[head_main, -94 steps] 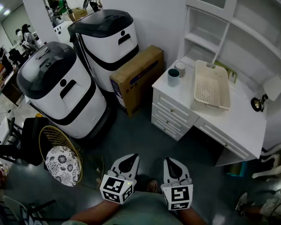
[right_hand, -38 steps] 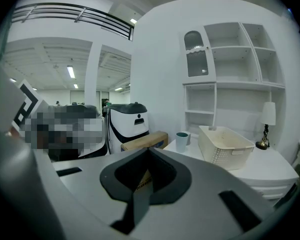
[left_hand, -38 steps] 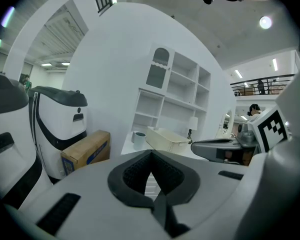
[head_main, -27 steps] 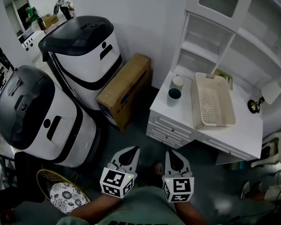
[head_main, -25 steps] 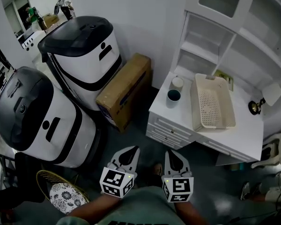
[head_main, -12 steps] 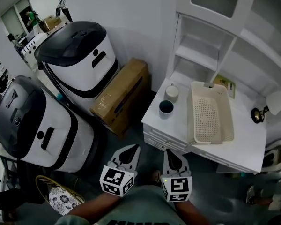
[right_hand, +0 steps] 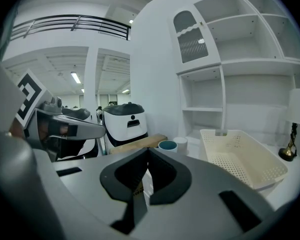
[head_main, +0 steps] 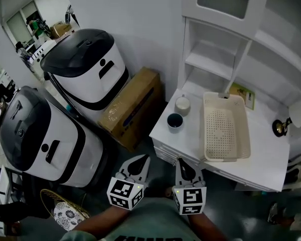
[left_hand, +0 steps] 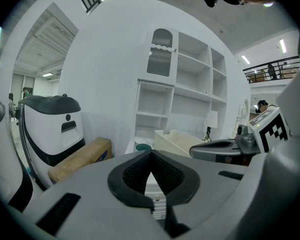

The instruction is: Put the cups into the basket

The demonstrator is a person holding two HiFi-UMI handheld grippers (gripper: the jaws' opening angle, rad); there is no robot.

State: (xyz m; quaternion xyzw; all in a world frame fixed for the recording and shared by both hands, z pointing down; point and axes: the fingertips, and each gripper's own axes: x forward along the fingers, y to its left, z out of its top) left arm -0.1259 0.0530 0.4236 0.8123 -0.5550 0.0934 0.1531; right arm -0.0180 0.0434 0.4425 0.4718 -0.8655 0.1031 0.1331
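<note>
Dark grey floor [head_main: 155,152] fills the bottom of the head view, in a white-walled corner of a larger room. Nearest the person, the left gripper [head_main: 142,158] and the right gripper [head_main: 180,161] are held side by side at waist level, marker cubes toward the body, both pointing at the furniture ahead. Each gripper's own view shows its jaws brought together at the tips with nothing between them, so both are closed and empty.

Beyond them stands a white desk with drawers [head_main: 251,170]. At its near left corner sits a dark teal cup [head_main: 174,120], upright. Just behind it is a white cup [head_main: 182,105], also upright; the two are close, though whether they touch is hard to tell. Beside them to the right, a cream perforated plastic basket [head_main: 224,130] lies flat on the desktop with nothing in it.

Left of the desk a brown cardboard box [head_main: 133,109] leans against two white-and-black rounded machines [head_main: 85,64]. A white shelf unit [head_main: 226,49] rises behind the desk.

By my reading the task has not begun: both cups are on the desk outside the basket, neither is held, and the grippers are well apart from them. Both jaws would have to open before reaching, and two pick-and-place moves remain.
</note>
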